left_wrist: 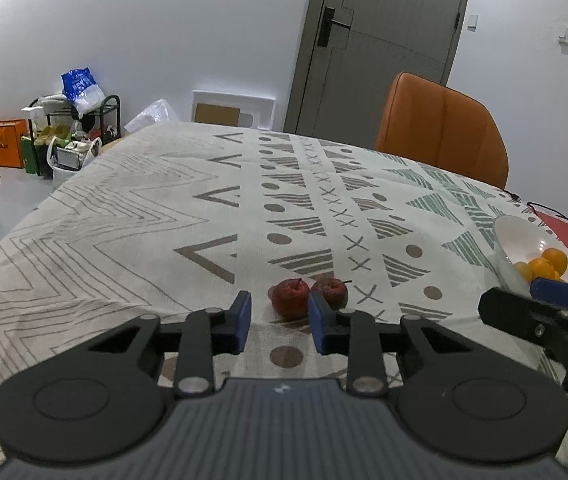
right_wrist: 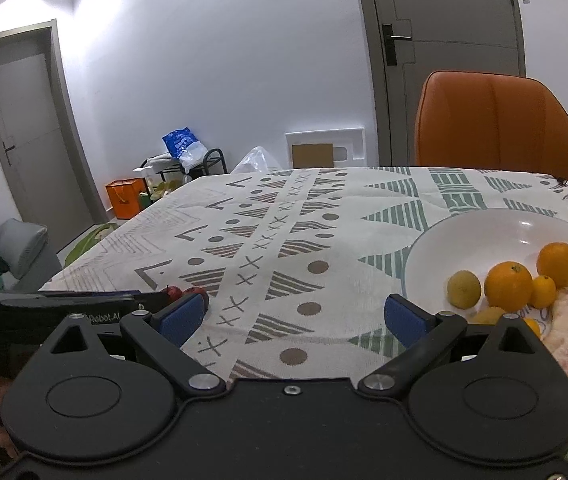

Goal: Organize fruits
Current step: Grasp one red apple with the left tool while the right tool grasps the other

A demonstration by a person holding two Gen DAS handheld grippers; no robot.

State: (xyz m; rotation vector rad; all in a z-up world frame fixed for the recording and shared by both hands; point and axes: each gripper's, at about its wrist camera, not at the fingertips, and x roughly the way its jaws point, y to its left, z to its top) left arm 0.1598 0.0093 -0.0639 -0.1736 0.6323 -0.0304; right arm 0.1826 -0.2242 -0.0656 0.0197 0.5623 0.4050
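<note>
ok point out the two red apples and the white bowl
left red apple (left_wrist: pixel 289 299), left wrist view, front face
right red apple (left_wrist: pixel 333 290), left wrist view, top
white bowl (right_wrist: pixel 484 232), right wrist view, bare inner wall

Both grippers — left gripper (left_wrist: pixel 279 322), right gripper (right_wrist: pixel 295 316) — share matte black linkage arms, silver pivot screws, round side discs and blue fingertip pads (left_wrist: pixel 243 320), one body ribbed grey.

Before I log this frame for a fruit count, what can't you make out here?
- Right apple, left wrist view: its near side sits behind the left gripper finger.
- Both apples, right wrist view: mostly behind the gripper fingers.
- Bowl, left wrist view: cut by the frame edge and the right gripper.
- Small fruit, right wrist view: partly behind the gripper.
</note>
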